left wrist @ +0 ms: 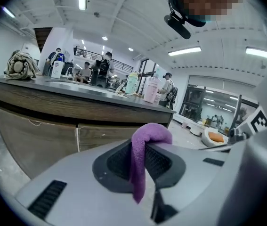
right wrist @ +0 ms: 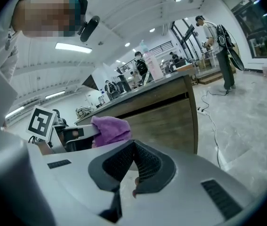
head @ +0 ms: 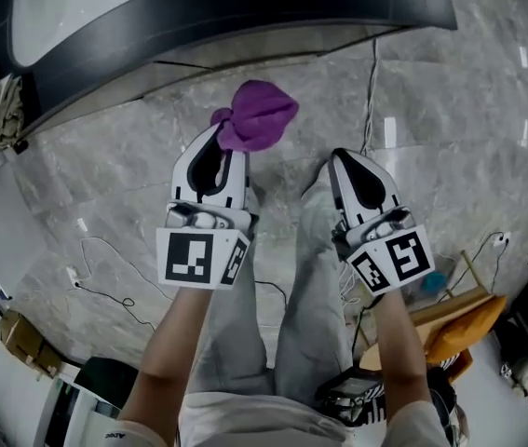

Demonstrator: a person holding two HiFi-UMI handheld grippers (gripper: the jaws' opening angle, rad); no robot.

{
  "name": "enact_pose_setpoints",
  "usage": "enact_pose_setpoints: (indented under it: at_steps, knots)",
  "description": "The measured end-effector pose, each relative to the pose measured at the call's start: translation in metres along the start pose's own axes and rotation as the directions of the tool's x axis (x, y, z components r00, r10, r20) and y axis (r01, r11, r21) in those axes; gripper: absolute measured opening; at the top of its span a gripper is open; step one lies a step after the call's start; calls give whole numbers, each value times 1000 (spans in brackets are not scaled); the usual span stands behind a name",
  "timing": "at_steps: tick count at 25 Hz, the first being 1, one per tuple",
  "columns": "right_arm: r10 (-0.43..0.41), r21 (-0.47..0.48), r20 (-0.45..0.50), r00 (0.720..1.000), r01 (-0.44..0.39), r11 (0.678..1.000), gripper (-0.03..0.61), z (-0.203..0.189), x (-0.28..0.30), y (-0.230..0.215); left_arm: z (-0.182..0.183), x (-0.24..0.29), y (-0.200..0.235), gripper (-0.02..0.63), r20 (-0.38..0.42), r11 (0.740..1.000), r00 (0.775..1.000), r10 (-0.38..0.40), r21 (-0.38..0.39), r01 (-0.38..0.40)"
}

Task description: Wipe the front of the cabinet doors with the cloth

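Left gripper nearest, jaws clamped on soft purple cloth, bunched, held clear of cabinet doors. Right gripper beside it, jaws pressed together on nothing. Wood-grain door fronts flat below dark desk top; bottles and crumpled rag bundle on top, bottle contents not discernible. Thin cable trailing across glossy grey marble floor between grippers and doors.
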State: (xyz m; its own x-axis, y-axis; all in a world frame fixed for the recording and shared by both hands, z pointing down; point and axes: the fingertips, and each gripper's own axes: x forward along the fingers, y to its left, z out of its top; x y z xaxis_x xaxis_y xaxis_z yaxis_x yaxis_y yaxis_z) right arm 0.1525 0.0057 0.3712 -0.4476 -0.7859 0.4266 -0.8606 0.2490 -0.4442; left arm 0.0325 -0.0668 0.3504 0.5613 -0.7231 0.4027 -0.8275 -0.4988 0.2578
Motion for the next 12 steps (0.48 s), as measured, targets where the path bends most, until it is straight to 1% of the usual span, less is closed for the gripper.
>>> enact_pose_setpoints:
  at_steps: [3,6,9,12]
  knots:
    - [33,-1,-27,999,-33,999,26,-7,-11,-19,-9,15,-25,52,1,1000,1000,13,-7,-13]
    - [71,-3,-54,996,-71,997,26,-5,-31,-40,-14,32,-64,52,8,999,1000,24,-31,-24]
    - [86,-6,-62,994,-87,996,26,7,-51,-69,-16,60,-107,52,17,998,1000,22,-56,-21]
    - [83,8,-45,996,-83,997,26,21,-65,-99,-14,92,-136,52,25,996,999,34,-81,-32]
